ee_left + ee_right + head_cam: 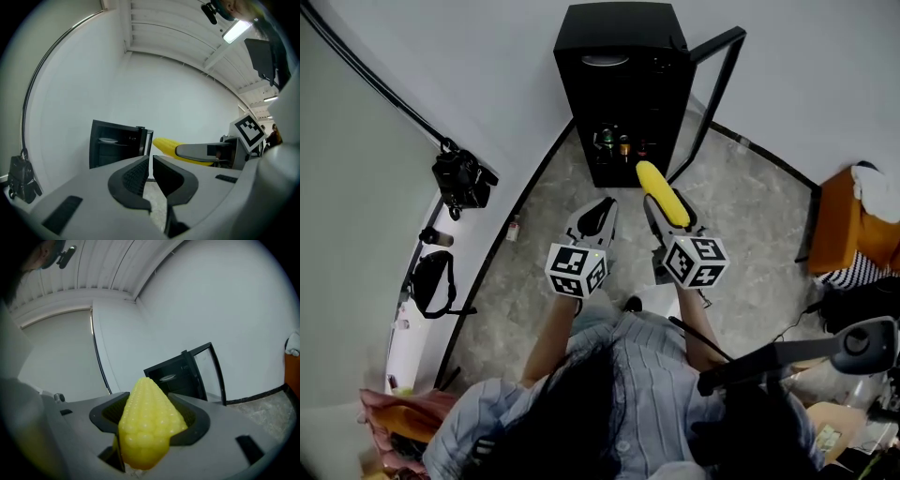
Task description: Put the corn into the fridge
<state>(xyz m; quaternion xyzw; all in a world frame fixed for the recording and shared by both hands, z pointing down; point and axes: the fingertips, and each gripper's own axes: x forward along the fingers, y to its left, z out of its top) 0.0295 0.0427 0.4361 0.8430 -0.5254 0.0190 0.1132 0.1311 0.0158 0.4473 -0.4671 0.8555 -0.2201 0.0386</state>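
1. The right hand-held gripper [149, 414] is clamped on the corn [147, 420]. One jaw presses each side of the yellow cob, and the narrow tip points forward past the fingertips.
2. In the head view the corn [662, 194] juts out ahead of the right hand-held gripper [667, 210], held off the floor and aimed at the fridge.
3. The left hand-held gripper [151, 165] is narrow, with its jaws drawn almost together, only a thin slit between them and nothing in it.
4. The left hand-held gripper [600, 211] sits just beside the right one, on its left and level with it.
5. From the left gripper view the corn [165, 144] shows to the right, gripped by the other tool's finger.
6. The fridge [623, 94] stands near and straight ahead of both hand-held grippers. It is black, and its door [719, 89] is swung open to the right.
7. Small bottles [617, 143] stand on its lower shelf.
8. A speckled grey floor [741, 216] lies under both hand-held grippers.
9. A camera [461, 178] on a stand is well off to the left.
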